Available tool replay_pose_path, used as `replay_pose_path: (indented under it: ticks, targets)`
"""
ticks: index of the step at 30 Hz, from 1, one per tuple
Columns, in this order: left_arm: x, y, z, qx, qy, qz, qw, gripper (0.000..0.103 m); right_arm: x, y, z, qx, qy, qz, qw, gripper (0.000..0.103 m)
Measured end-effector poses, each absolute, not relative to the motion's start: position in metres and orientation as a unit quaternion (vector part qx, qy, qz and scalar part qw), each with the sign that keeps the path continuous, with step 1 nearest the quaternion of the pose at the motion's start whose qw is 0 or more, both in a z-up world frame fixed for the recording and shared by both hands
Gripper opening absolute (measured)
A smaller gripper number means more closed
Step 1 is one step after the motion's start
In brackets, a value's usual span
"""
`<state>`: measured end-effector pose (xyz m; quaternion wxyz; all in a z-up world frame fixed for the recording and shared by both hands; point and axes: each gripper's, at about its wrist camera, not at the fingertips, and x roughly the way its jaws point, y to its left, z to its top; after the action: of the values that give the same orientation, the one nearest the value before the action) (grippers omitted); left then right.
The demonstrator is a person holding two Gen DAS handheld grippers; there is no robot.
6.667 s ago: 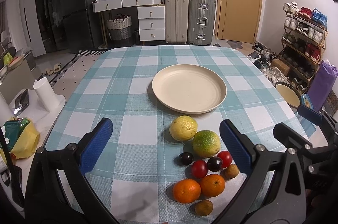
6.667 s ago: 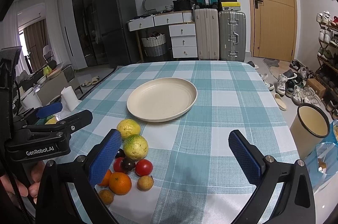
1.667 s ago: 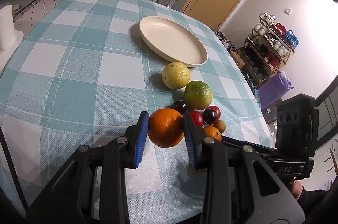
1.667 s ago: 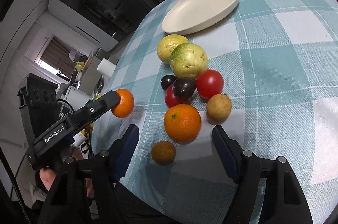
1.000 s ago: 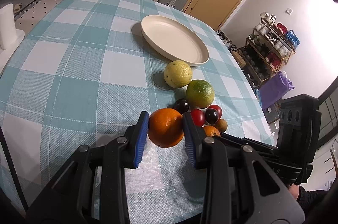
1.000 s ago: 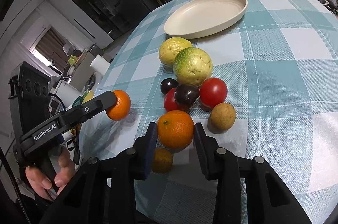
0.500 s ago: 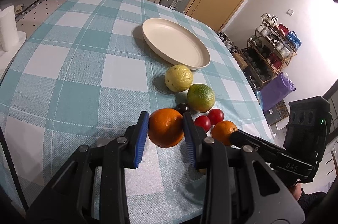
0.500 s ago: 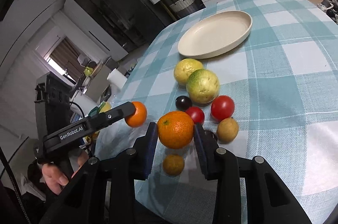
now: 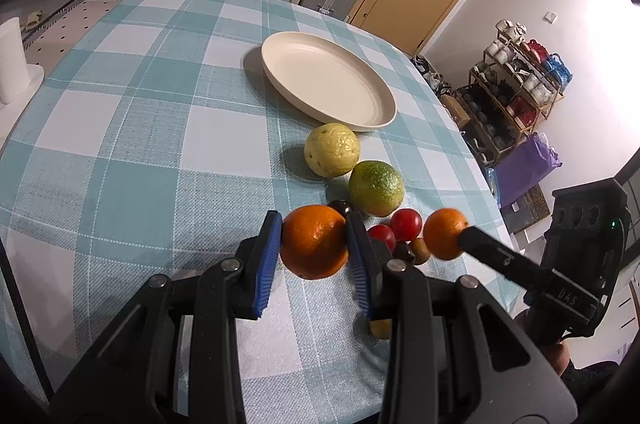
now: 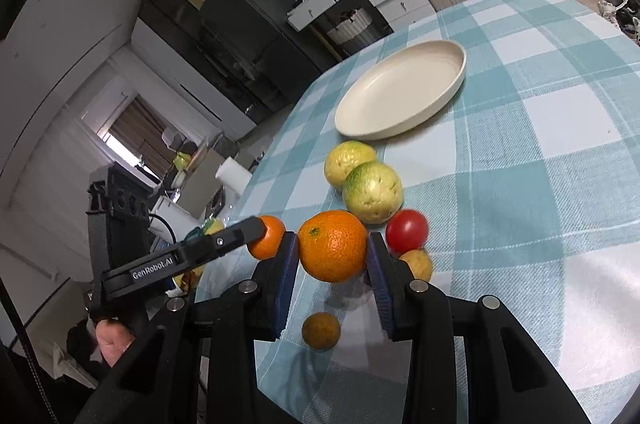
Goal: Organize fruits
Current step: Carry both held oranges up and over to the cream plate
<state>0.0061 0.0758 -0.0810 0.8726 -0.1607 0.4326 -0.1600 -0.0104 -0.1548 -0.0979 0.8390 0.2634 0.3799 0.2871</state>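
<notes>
1. Two oranges are lifted off the bench: the left tool (image 9: 314, 244) pinches one orange (image 9: 314, 242) between its blue pads, and the right tool (image 10: 332, 252) pinches a second orange (image 10: 333, 245) the same way.
2. Counted on the cloth: one yellow guava (image 9: 331, 150), one green guava (image 9: 376, 188), two red tomatoes (image 9: 406, 224), at least one dark plum (image 9: 340, 207), one brown round fruit (image 10: 417, 264) and one small tangerine (image 10: 321, 330).
3. One cream plate (image 9: 328, 80) stands farther back, with nothing in it; the yellow guava lies just beside its near rim.
4. The two guavas touch each other; the tomatoes, plum and brown fruit crowd together just in front of the green one.
5. The small tangerine lies apart, nearest the bench (image 9: 132, 104) edge, below the right tool.
6. The cloth to the left of the fruit cluster and around the plate is open; the near edge of the bench runs just under both tools.
7. The two held oranges hang side by side, near each other, above the near end of the cluster.
</notes>
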Motion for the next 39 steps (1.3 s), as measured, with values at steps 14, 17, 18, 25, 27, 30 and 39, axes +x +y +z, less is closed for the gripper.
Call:
replay_pose_path:
  ticks: [14,17,18,25,27,30,39]
  targets:
    - [0.027,0.061,-0.060,-0.148,0.420,-0.174,0.878,0.030,0.009,-0.178,-0.065,0.270,0.332,0.289,0.856,0.036]
    - [0.039,0.058,-0.048,-0.142,0.410,-0.179,0.883,0.030,0.022,-0.180,-0.057,0.269,0.324,0.296,0.857,0.036]
    - [0.043,0.057,-0.044,-0.141,0.406,-0.180,0.885,0.030,0.026,-0.180,-0.053,0.267,0.321,0.299,0.858,0.036]
    - [0.091,0.049,-0.015,-0.120,0.388,-0.183,0.895,0.030,0.072,-0.177,-0.030,0.246,0.308,0.312,0.865,0.036]
    - [0.108,0.045,-0.010,-0.111,0.388,-0.184,0.896,0.030,0.088,-0.175,-0.027,0.230,0.311,0.310,0.869,0.036]
    - [0.136,0.041,-0.006,-0.112,0.389,-0.187,0.895,0.030,0.117,-0.176,-0.031,0.238,0.326,0.311,0.861,0.036]
    - [0.226,0.028,-0.015,-0.104,0.409,-0.185,0.888,0.030,0.191,-0.176,-0.042,0.238,0.347,0.302,0.855,0.035]
